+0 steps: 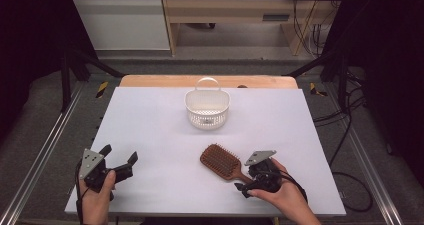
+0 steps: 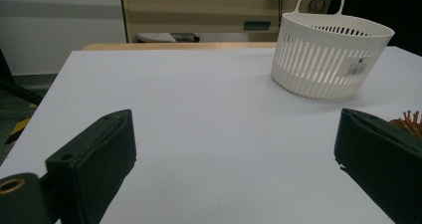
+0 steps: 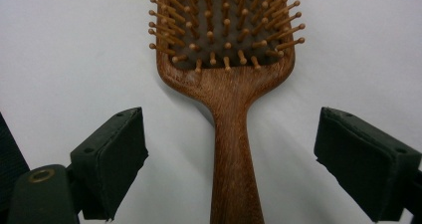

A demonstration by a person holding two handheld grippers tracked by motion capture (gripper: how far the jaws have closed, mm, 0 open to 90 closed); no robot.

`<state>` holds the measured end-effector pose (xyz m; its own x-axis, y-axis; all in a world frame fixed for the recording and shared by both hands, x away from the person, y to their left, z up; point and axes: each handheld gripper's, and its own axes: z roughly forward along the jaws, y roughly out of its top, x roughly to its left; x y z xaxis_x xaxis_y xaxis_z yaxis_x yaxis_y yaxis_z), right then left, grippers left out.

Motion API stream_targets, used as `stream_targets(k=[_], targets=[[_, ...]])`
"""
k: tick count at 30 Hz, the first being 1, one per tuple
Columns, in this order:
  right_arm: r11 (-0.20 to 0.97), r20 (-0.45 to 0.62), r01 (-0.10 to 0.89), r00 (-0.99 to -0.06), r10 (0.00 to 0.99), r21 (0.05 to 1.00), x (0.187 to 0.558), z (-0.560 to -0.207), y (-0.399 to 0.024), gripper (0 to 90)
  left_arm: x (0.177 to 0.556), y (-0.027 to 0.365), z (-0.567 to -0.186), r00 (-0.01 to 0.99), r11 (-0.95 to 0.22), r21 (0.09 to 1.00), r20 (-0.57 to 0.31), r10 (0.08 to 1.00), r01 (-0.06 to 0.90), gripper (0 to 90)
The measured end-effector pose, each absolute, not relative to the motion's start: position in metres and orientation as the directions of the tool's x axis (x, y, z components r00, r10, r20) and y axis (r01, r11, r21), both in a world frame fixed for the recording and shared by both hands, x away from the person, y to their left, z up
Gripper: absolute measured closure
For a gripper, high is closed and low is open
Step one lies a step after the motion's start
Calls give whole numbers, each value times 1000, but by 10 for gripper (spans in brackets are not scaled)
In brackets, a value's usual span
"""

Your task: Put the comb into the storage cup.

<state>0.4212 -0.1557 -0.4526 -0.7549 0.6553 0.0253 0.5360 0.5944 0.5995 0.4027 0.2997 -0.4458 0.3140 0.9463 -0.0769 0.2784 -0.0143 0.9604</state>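
A wooden paddle hairbrush (image 1: 220, 161) lies bristles up on the white table, its handle toward the near right. My right gripper (image 1: 245, 177) straddles that handle. In the right gripper view the handle (image 3: 231, 149) runs up the middle between the two pads, with a gap on each side, so the right gripper (image 3: 230, 129) is open. My left gripper (image 1: 120, 153) rests at the near left, open wide with nothing between its pads (image 2: 234, 129). A white slatted basket (image 1: 207, 107) with a handle stands upright at the far middle. The basket (image 2: 328, 59) and the brush's bristle tips (image 2: 410, 122) appear in the left gripper view.
The white table top (image 1: 150, 125) has a wooden strip (image 1: 150, 81) along its far edge. Metal rails run along both sides. Cables (image 1: 350, 135) lie on the floor at the right, and shelving stands beyond the table.
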Motion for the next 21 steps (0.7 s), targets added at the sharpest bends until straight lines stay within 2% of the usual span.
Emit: stream_targets(k=[4,10,12,21], targets=[[622,10,540,-760,650,566,423,-454,-152,151,403,300,-446,319,-9,959,-85,944,283,32],[683,-21,531,-782,623,501,426,-452,-144,234,402,298,-446,335,-17,959,-83,938,285,32],[698,-24,529,-789,615,484,428,-452,-142,308,402,297,-446,341,-21,958,-82,937,286,32],[726,-23,552,-789,613,409,437,-452,-137,490,402,297,-446,348,-21,959,-82,934,284,36]])
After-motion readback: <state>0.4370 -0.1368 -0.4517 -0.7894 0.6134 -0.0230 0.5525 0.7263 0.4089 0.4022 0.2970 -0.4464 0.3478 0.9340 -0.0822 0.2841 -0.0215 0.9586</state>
